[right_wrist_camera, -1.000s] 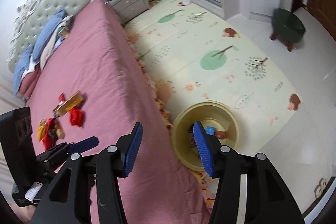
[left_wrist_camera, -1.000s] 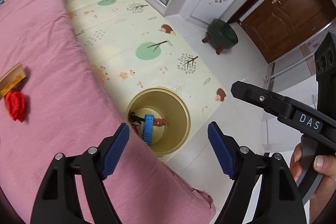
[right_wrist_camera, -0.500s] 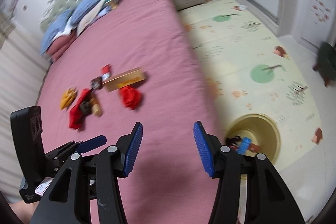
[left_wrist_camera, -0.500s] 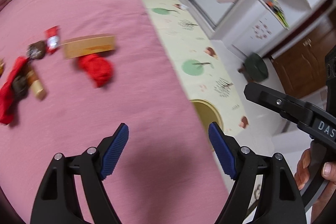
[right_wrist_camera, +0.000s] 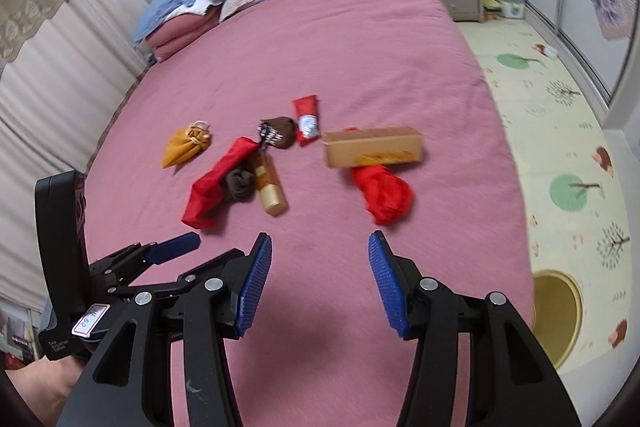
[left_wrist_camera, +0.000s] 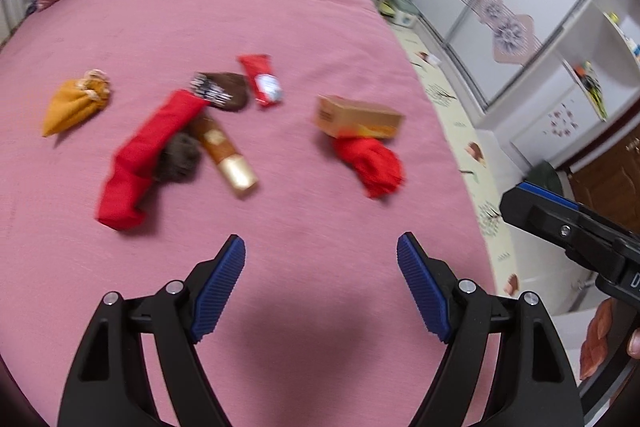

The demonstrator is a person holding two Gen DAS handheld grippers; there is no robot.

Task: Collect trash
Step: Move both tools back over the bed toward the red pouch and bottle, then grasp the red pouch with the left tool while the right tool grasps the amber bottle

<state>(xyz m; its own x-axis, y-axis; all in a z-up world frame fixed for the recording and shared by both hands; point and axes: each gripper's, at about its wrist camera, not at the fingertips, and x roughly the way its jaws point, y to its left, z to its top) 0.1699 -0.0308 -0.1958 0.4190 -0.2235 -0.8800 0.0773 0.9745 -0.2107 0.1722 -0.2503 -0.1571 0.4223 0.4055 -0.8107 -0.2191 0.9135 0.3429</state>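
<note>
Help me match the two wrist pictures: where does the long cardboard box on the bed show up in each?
Left wrist view: the cardboard box lies right of centre, foreshortened, end face towards the camera.
Right wrist view: the cardboard box lies near centre, long side showing.
Shared landmark: the crumpled red cloth touching the box's near side in both.

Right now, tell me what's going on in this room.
A person is collecting trash off a pink bed, holding a two-finger gripper in each hand. Both the left gripper and the right gripper hang over the bedspread with jaws open and nothing between them. Ahead lie a cardboard box, a crumpled red wad, a red cloth, a gold-capped tube, a red packet and an orange pouch. The yellow bin stands on the floor beside the bed.
</note>
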